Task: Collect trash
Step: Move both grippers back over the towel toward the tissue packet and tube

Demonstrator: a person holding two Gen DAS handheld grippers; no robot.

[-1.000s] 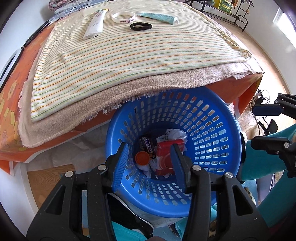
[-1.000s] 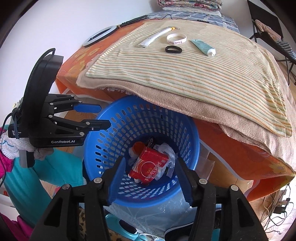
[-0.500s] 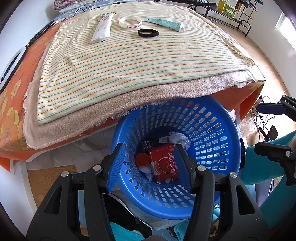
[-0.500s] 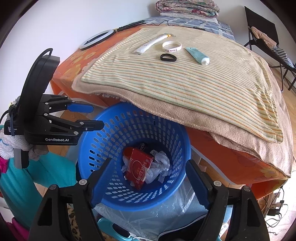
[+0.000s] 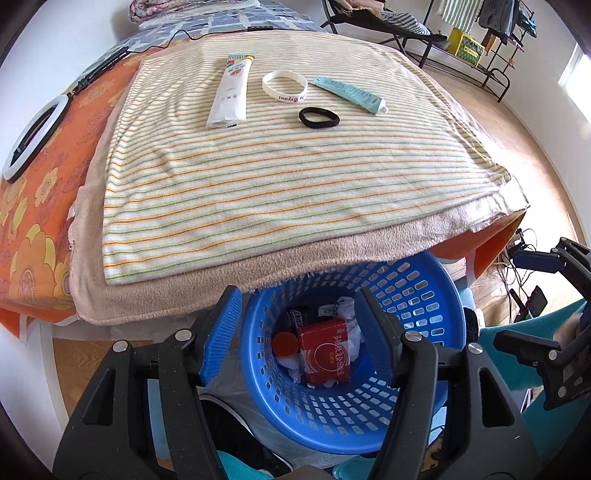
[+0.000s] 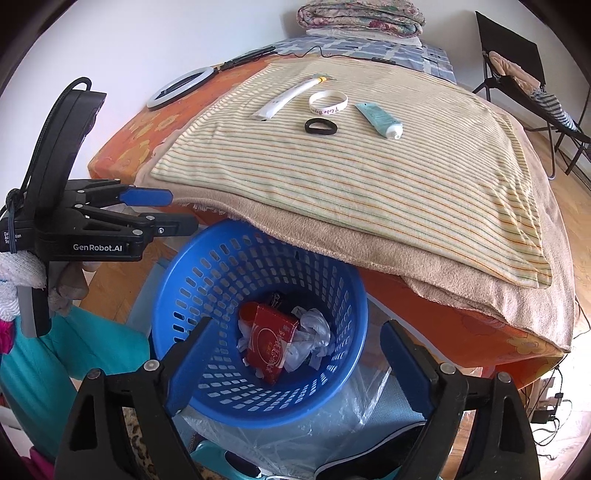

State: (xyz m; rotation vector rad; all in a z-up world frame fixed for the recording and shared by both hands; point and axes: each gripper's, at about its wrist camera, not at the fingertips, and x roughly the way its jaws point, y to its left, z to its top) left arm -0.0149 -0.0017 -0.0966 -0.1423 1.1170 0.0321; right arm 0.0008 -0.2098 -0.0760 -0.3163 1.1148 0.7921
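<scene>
A blue perforated basket (image 5: 424, 295) (image 6: 207, 280) stands below the bed's front edge. In it lie a red box (image 5: 323, 349) (image 6: 271, 341), crumpled white paper (image 6: 312, 338), an orange cap (image 5: 285, 342) and a dark wrapper (image 5: 297, 317). My left gripper (image 5: 295, 332) is open and empty above the basket. My right gripper (image 6: 295, 354) is open and empty above the basket. On the striped towel (image 5: 288, 166) lie a white tube (image 5: 231, 90) (image 6: 286, 99), a white wristband (image 5: 284, 85) (image 6: 328, 102), a black hair band (image 5: 318, 118) (image 6: 320, 127) and a teal tube (image 5: 351, 94) (image 6: 380, 120).
The bed has an orange flowered sheet (image 5: 33, 184) with a ring light (image 5: 35, 134) (image 6: 181, 86) at its left. Folded bedding (image 6: 362, 16) lies at the far end. A chair (image 6: 517, 66) and a rack (image 5: 480, 40) stand at the right. Clear plastic (image 6: 314, 435) lies under the basket.
Both grippers have risen and drawn back from the basket, so more of the bed shows. Both sets of jaws have opened wider. The red box has settled in the basket.
</scene>
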